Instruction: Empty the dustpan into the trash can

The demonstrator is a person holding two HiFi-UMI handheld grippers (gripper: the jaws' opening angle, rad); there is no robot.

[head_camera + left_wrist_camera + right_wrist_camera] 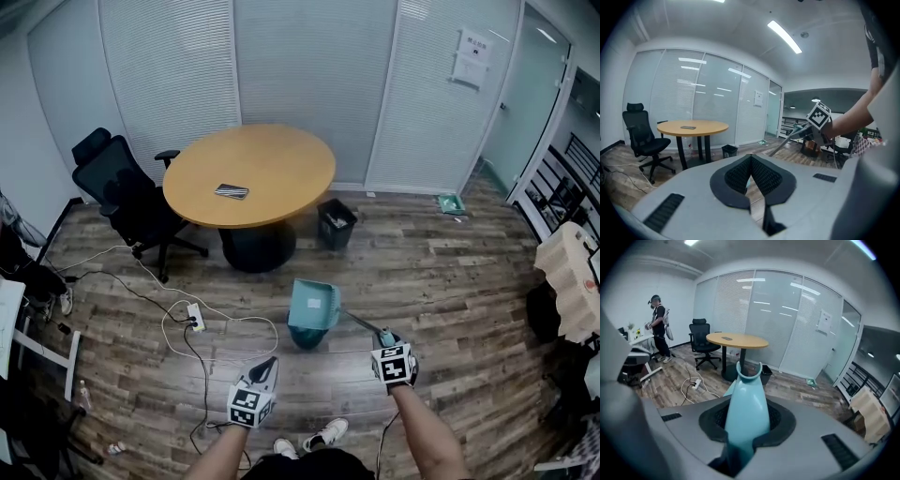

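Right hand-held gripper (743,420) clenched on dustpan handle (746,390). Dustpan (314,305) tilted above round teal trash can (307,338). Left hand-held gripper (751,176) closed, empty. Risk: the long handle twists in the grip and debris lands on the floor (450,281).

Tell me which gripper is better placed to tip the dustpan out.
Right. The right gripper clamps the dustpan handle, and the dustpan hangs above the teal trash can. The left gripper is shut on nothing, off to the side of the can.
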